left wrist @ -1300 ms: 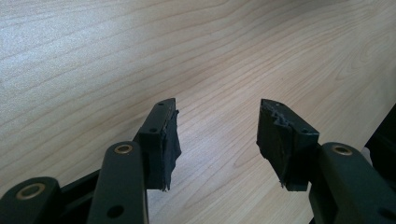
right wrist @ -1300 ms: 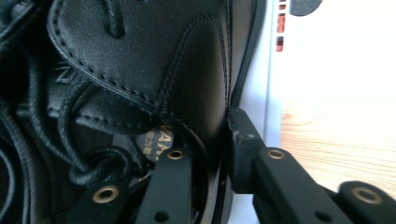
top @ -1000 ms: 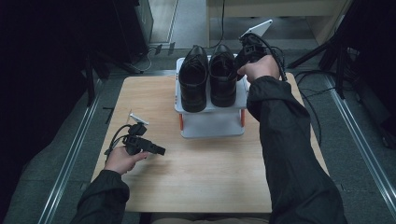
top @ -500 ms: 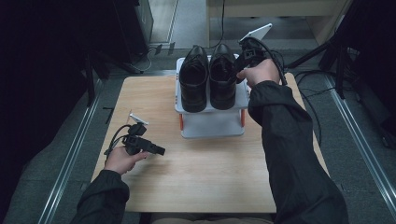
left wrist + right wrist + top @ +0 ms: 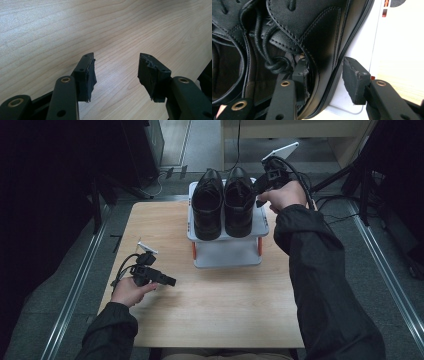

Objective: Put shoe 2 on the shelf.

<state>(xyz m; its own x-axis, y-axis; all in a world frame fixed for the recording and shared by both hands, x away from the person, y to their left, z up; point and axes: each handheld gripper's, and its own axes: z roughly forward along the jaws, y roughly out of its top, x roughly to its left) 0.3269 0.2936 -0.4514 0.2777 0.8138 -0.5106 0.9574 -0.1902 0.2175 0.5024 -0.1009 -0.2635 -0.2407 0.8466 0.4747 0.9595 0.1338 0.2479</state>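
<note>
Two black leather shoes stand side by side, toes toward the person, on the top shelf of a small white shoe rack (image 5: 225, 254) at the far middle of the wooden desk (image 5: 210, 315).

Right tool (image 5: 261, 185): held at the far right edge of the rack, at the heel end of the right shoe (image 5: 239, 207). In the right gripper view (image 5: 324, 75), its jaws have just been opening. One jaw sits inside the shoe opening beside the laces; the other stands outside, over the white shelf. The shoe's leather side wall lies between the jaws. The outer pad is clear of the leather, so the grip is released.

Left shoe (image 5: 207, 210): just beside the right shoe, touching or nearly so, with no tool on it.

Left tool (image 5: 170, 281): held low over the near left part of the desk, well apart from the rack. In the left gripper view (image 5: 116, 72), its jaws stand wide apart with bare wood between them; released.
</note>
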